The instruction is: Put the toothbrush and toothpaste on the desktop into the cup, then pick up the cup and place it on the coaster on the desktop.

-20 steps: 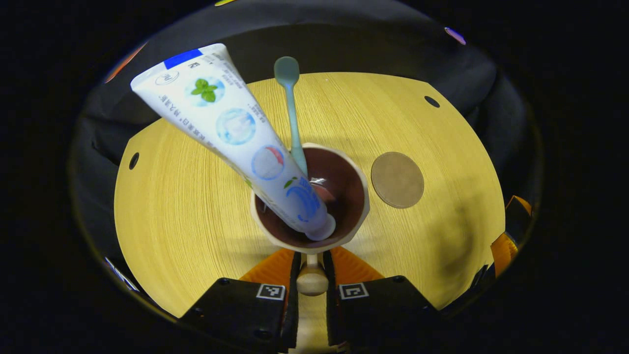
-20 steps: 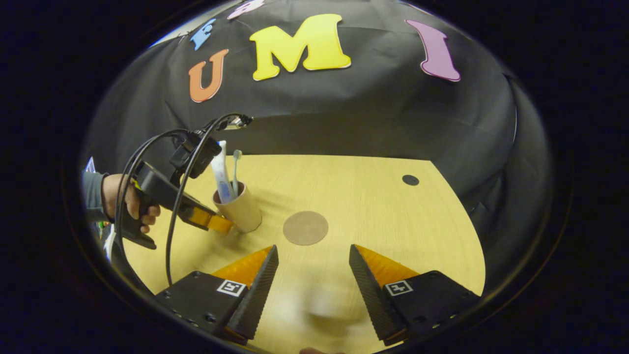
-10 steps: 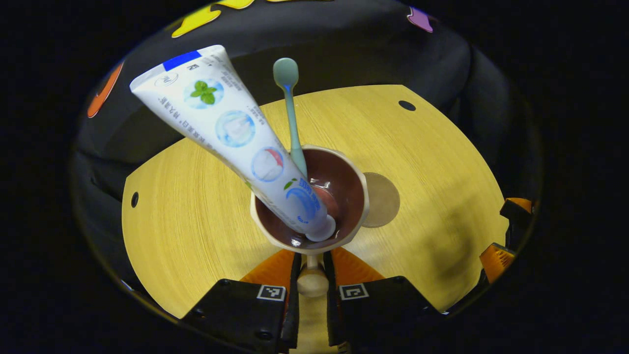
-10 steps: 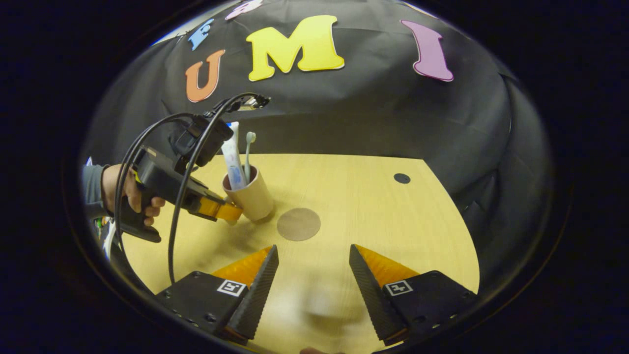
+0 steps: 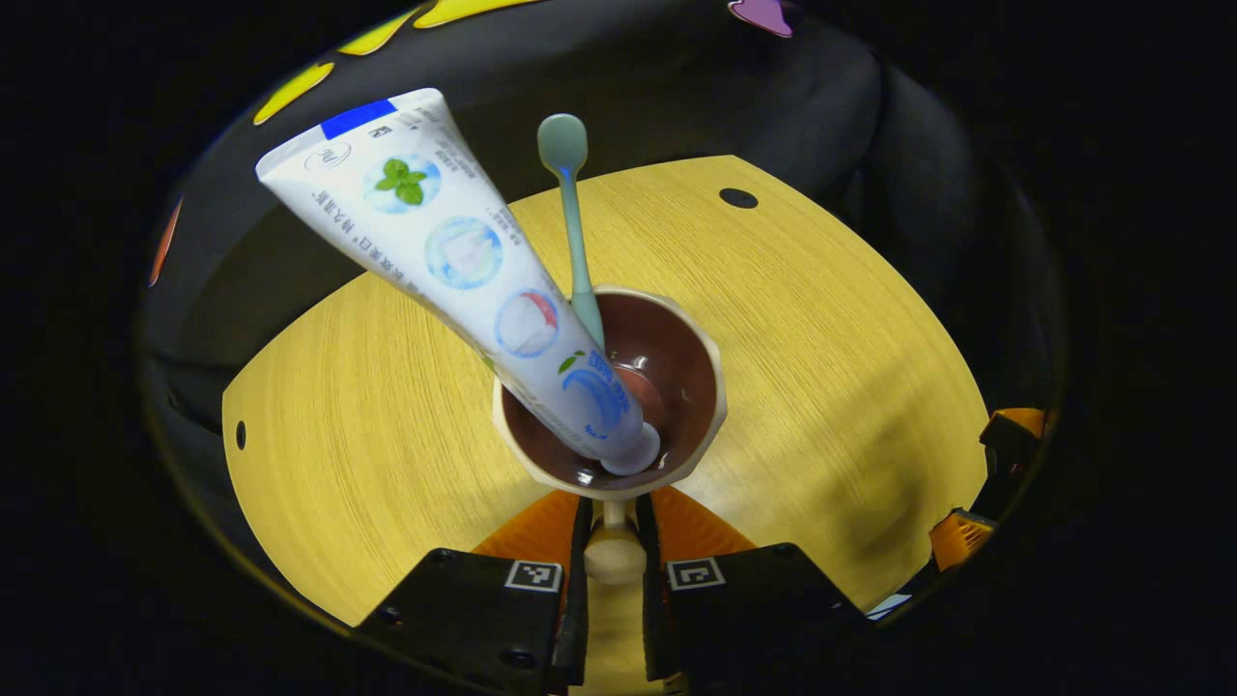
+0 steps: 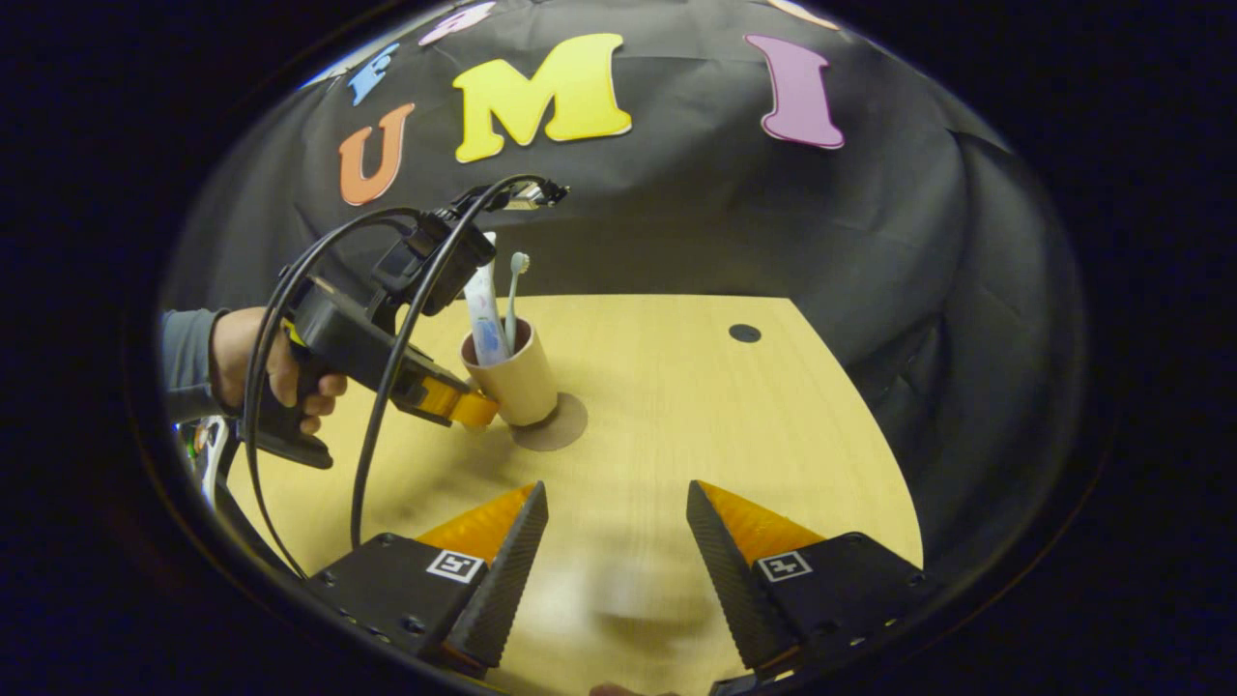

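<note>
Left gripper view
Left gripper (image 5: 613, 527): your fingers are drawn in narrow, both pressing the cup's small round handle knob between them.
Cup (image 5: 703, 387): tan outside, dark brown glossy inside, rim faceted; it sits just ahead of your fingertips, over the desk (image 5: 367, 416).
Toothpaste (image 5: 464, 256): white tube with round blue and green printed marks and a blue band at the crimped end; cap end down inside the cup, tube leaning up and to the left.
Toothbrush (image 5: 572, 222): pale teal, slim; it stands in the cup at the far rim, rounded end up.

Right gripper view
Right gripper (image 6: 617, 503): your fingers stand wide apart with nothing between them, low over the desk, well apart from the cup.
Cup: you see it upright at centre-left, over the near edge of the coaster (image 6: 565, 430); whether its base touches the coaster you cannot tell.
Coaster: flat brown disc, partly covered by the cup.
Hand (image 6: 261, 362): grips the left gripper's handle; a cable (image 6: 387, 329) loops from it.
</note>
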Action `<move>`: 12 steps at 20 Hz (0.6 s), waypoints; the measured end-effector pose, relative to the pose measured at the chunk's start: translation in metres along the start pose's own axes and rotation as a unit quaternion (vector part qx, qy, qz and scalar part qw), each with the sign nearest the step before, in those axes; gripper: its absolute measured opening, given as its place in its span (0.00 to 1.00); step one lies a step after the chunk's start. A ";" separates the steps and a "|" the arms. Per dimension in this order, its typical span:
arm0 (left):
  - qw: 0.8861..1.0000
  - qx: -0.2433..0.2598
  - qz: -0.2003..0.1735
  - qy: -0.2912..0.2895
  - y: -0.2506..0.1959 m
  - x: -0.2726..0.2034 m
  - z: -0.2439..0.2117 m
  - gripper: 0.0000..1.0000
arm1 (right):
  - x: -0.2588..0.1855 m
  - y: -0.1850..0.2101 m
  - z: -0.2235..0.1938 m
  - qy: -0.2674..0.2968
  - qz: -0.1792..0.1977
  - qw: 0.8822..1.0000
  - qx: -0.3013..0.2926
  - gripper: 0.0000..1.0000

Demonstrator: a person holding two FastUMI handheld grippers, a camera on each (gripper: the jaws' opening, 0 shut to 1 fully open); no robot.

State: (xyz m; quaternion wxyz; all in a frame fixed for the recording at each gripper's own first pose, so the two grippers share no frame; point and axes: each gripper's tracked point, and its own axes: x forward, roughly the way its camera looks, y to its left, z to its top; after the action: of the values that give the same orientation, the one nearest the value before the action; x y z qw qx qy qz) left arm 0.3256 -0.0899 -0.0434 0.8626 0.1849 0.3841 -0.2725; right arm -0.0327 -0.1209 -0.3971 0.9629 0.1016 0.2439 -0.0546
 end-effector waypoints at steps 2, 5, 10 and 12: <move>1.000 0.005 -0.003 0.005 0.002 -0.001 -0.003 0.25 | -0.002 -0.007 -0.004 0.001 -0.006 1.000 0.009 0.87; 1.000 0.002 -0.008 0.022 0.000 -0.006 -0.006 0.25 | -0.005 -0.017 -0.008 0.002 -0.015 1.000 0.015 0.87; 1.000 0.008 -0.003 0.017 -0.004 -0.022 0.006 0.30 | -0.008 -0.020 -0.011 0.004 -0.019 1.000 0.024 0.87; 1.000 0.017 0.008 0.000 -0.002 -0.034 0.016 0.42 | -0.008 -0.017 -0.009 0.001 -0.020 1.000 0.021 0.87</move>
State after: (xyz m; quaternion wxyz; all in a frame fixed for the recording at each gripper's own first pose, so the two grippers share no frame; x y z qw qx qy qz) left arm 0.3140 -0.0889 -0.0073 0.8615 0.2029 0.3777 -0.2721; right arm -0.0469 -0.1354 -0.4038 0.9589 0.1170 0.2461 -0.0789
